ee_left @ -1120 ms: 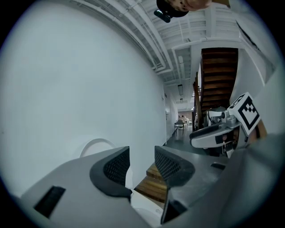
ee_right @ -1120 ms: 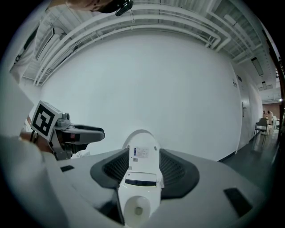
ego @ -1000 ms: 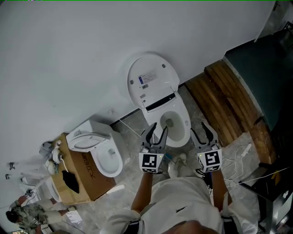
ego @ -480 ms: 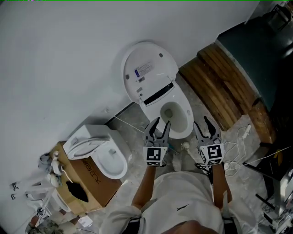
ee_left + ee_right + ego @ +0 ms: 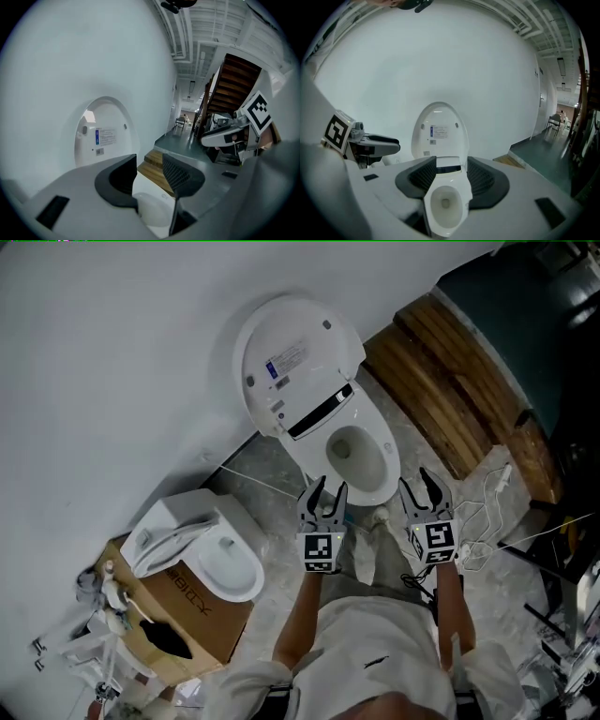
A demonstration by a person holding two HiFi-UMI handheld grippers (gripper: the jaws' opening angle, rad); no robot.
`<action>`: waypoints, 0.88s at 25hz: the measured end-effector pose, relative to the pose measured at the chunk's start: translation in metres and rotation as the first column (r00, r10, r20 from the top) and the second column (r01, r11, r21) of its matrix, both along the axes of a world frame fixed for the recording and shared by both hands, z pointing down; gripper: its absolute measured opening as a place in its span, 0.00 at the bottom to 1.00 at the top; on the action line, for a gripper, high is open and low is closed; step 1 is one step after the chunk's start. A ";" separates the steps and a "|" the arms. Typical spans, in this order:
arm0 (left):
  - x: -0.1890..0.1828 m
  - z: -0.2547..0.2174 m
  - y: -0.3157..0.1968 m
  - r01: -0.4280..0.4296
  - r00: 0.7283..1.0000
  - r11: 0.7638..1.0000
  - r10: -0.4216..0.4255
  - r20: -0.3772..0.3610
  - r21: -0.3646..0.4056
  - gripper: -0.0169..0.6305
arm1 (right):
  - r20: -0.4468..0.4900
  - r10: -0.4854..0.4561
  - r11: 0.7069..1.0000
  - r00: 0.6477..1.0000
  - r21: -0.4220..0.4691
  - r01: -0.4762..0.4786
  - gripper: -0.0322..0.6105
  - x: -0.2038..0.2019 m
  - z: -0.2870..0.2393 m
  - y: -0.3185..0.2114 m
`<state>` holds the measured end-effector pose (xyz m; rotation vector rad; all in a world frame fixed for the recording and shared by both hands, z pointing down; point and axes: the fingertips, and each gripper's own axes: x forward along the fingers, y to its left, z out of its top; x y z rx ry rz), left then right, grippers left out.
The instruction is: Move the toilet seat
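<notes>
A white toilet stands against the white wall, its bowl [image 5: 358,454] uncovered and its lid with the seat [image 5: 292,360] raised upright, label side towards me. My left gripper [image 5: 326,489] hovers at the bowl's near left edge, apart from it. My right gripper [image 5: 419,480] hovers just right of the bowl's front. Each has its jaws drawn in to a narrow gap with nothing between them. The left gripper view looks past the left gripper [image 5: 149,171] to the raised lid [image 5: 104,133]. In the right gripper view the bowl [image 5: 445,202] shows straight ahead of the right gripper [image 5: 451,171].
A second white toilet [image 5: 202,554] rests on a cardboard box [image 5: 208,620] at the left. Wooden steps [image 5: 439,381] run along the right of the toilet. Loose cables [image 5: 487,521] lie on the marble floor at the right. The person's feet [image 5: 373,557] stand before the bowl.
The head view has swung, so the toilet now sits higher and further left in it. Both grippers keep the same pose before the bowl, jaws unchanged.
</notes>
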<state>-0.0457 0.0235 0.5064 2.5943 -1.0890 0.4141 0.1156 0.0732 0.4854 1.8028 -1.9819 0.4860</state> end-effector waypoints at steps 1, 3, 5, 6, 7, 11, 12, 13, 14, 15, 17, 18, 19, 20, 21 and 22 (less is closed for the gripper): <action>-0.002 0.009 -0.001 0.002 1.000 1.000 -0.002 0.003 -0.013 0.32 | -0.003 0.002 1.000 1.000 -0.013 -0.002 0.40 -0.001 0.008 -0.001; -0.006 0.027 -0.002 0.005 1.000 0.999 -0.005 0.012 -0.034 0.32 | -0.009 0.000 0.999 1.000 -0.039 -0.001 0.40 -0.002 0.024 -0.002; -0.009 0.041 -0.003 0.009 1.000 0.999 -0.008 0.018 -0.052 0.32 | -0.012 -0.004 0.998 1.000 -0.068 0.003 0.40 -0.003 0.040 -0.002; -0.010 0.048 -0.003 0.012 1.000 0.998 -0.011 0.019 -0.061 0.32 | -0.011 -0.005 0.997 1.000 -0.083 0.004 0.40 -0.002 0.049 -0.002; -0.011 0.055 -0.003 0.017 1.000 0.997 -0.015 0.021 -0.071 0.32 | -0.009 -0.004 0.995 1.000 -0.097 0.003 0.40 -0.002 0.058 -0.001; -0.012 0.086 -0.001 0.040 0.999 0.993 -0.037 0.023 -0.111 0.32 | 0.003 0.001 0.988 1.000 -0.153 0.000 0.40 0.004 0.097 -0.002; -0.011 0.095 -0.001 0.046 0.999 0.992 -0.043 0.026 -0.120 0.32 | 0.003 -0.001 0.986 1.000 -0.169 0.002 0.40 0.007 0.108 -0.002; -0.010 0.104 -0.001 0.053 0.998 0.990 -0.049 0.031 -0.130 0.32 | 0.003 -0.004 0.983 1.000 -0.184 0.004 0.40 0.011 0.119 -0.002; -0.009 0.113 0.000 0.059 0.998 0.988 -0.055 0.037 -0.140 0.32 | 0.004 -0.006 0.980 1.000 -0.201 0.007 0.40 0.014 0.130 -0.003; -0.007 0.122 0.000 0.065 0.997 0.987 -0.059 0.043 -0.150 0.32 | 0.006 -0.008 0.976 1.000 -0.217 0.009 0.40 0.017 0.142 -0.003; -0.003 0.140 0.002 0.076 0.996 0.983 -0.067 0.057 -0.169 0.32 | 0.013 -0.013 0.968 1.000 -0.249 0.016 0.40 0.024 0.163 -0.004; -0.001 0.149 0.003 0.084 0.995 0.980 -0.074 0.064 -0.178 0.32 | 0.016 -0.018 0.964 1.000 -0.265 0.022 0.40 0.028 0.173 -0.004; 0.001 0.159 0.004 0.095 0.994 0.978 -0.083 0.071 -0.187 0.32 | 0.021 -0.025 0.960 0.999 -0.279 0.030 0.40 0.032 0.184 -0.005; 0.002 0.169 0.004 0.110 0.992 0.974 -0.096 0.080 -0.196 0.32 | 0.027 -0.033 0.956 0.999 -0.292 0.039 0.40 0.036 0.194 -0.006; 0.002 0.178 0.005 0.126 0.990 0.971 -0.110 0.089 -0.205 0.32 | 0.035 -0.041 0.951 0.999 -0.304 0.049 0.40 0.040 0.205 -0.007; 0.003 0.187 0.005 0.144 0.987 0.966 -0.126 0.099 -0.213 0.32 | 0.044 -0.048 0.946 0.998 -0.318 0.059 0.40 0.044 0.215 -0.008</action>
